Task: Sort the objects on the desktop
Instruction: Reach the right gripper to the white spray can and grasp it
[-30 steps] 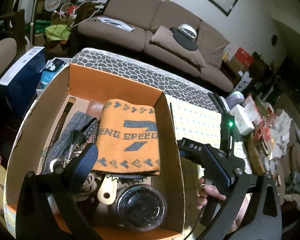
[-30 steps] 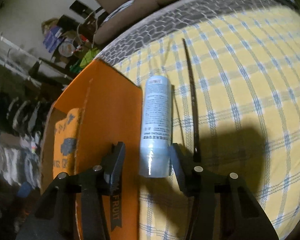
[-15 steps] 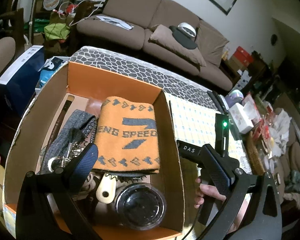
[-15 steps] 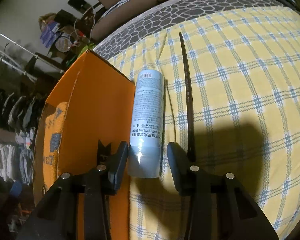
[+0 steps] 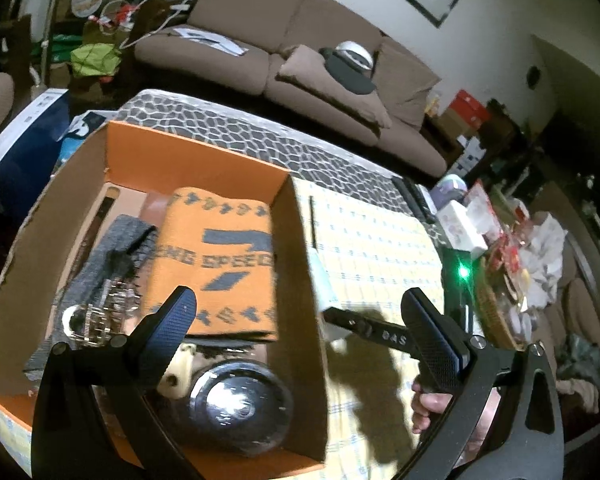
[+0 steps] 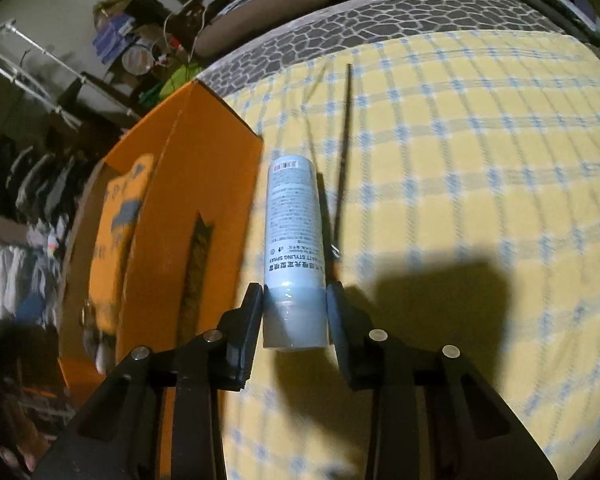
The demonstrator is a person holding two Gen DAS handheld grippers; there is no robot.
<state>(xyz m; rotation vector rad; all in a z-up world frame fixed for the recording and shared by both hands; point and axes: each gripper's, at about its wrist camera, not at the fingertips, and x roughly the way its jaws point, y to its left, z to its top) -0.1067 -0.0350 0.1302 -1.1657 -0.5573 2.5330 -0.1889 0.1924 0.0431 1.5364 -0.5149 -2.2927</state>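
A pale blue styling spray can point(image 6: 294, 248) lies between my right gripper's point(image 6: 294, 310) fingers, which are shut on its near end, just right of the orange cardboard box point(image 6: 204, 184). The can point(image 5: 323, 280) also shows in the left wrist view beside the box wall point(image 5: 296, 264). My left gripper point(image 5: 304, 332) is open and empty above the box. In the box lie an orange towel point(image 5: 220, 256), a grey strap point(image 5: 104, 252), a round black lid point(image 5: 240, 408) and a cream comb handle point(image 5: 178, 368).
A thin black stick point(image 6: 342, 160) lies on the yellow checked cloth point(image 6: 480, 200) right of the can. Boxes and clutter point(image 5: 500, 232) crowd the table's far right. A brown sofa point(image 5: 300, 64) stands behind the table.
My right gripper moved forward and closed its fingers on the spray can's near end. My left gripper shifted slightly right over the box.
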